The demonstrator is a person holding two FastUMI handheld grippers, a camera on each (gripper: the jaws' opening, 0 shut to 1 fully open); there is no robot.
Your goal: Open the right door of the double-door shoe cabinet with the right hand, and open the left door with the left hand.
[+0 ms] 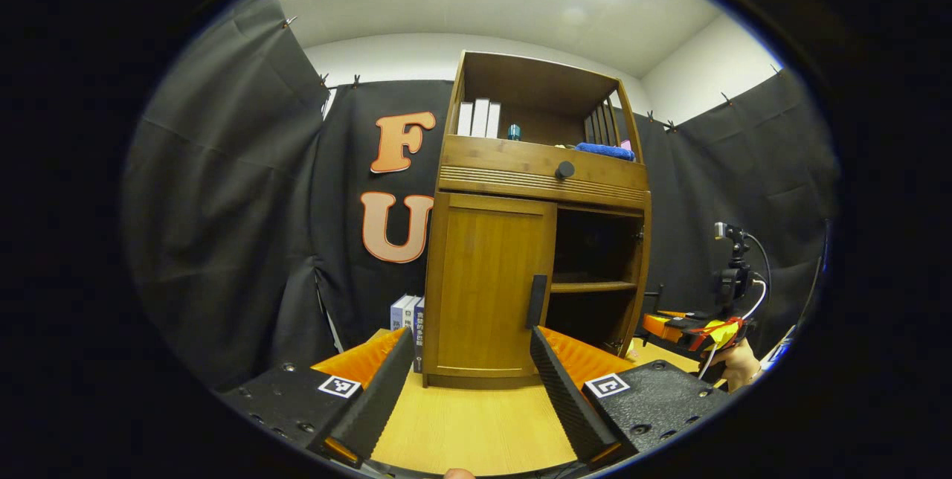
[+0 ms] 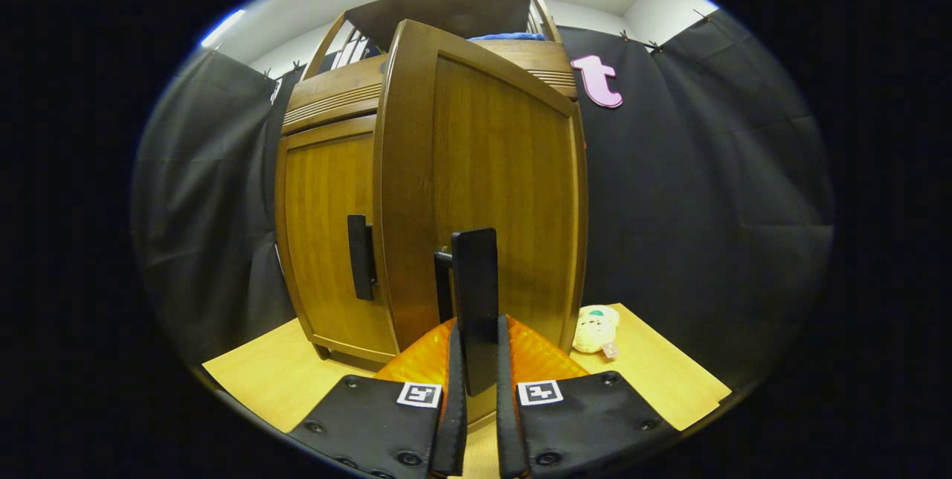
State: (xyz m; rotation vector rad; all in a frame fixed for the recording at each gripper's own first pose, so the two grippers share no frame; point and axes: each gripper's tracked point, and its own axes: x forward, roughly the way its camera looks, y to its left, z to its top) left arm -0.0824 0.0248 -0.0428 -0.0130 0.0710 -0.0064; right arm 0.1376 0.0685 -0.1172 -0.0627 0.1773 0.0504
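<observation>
In the left gripper view we see the shoe cabinet [image 1: 532, 241] standing upright on the pale wooden desk [image 1: 476, 427], against the black cloth wall. Its left door [image 1: 487, 289] is closed, with a dark vertical handle [image 1: 537, 301] at its inner edge. The right half of the cabinet stands open, and we can see a dark interior with 1 shelf [image 1: 593, 286] across it. Our left tool [image 1: 468, 378] hovers over the desk in front of the closed door, its 2 fingers spread wide apart and touching nothing. Above the doors sits a drawer with a round knob [image 1: 564, 169], and the top compartment holds white books [image 1: 479, 119], a small teal object [image 1: 514, 132] and a folded blue cloth [image 1: 606, 151]. More books [image 1: 407, 313] stand on the desk just left of the cabinet. At the far right of that view, a hand [image 1: 736, 364] holds the other tool. In the right gripper view the right door [image 2: 491, 196] is swung out toward the camera, and our right tool [image 2: 476, 360] is closed on that door's dark vertical handle [image 2: 474, 300], with 1 finger pressing on each side of it. The left door [image 2: 327, 241] behind it stays flush with the cabinet front. A small plush toy [image 2: 593, 330] lies on the desk just right of the open door.
</observation>
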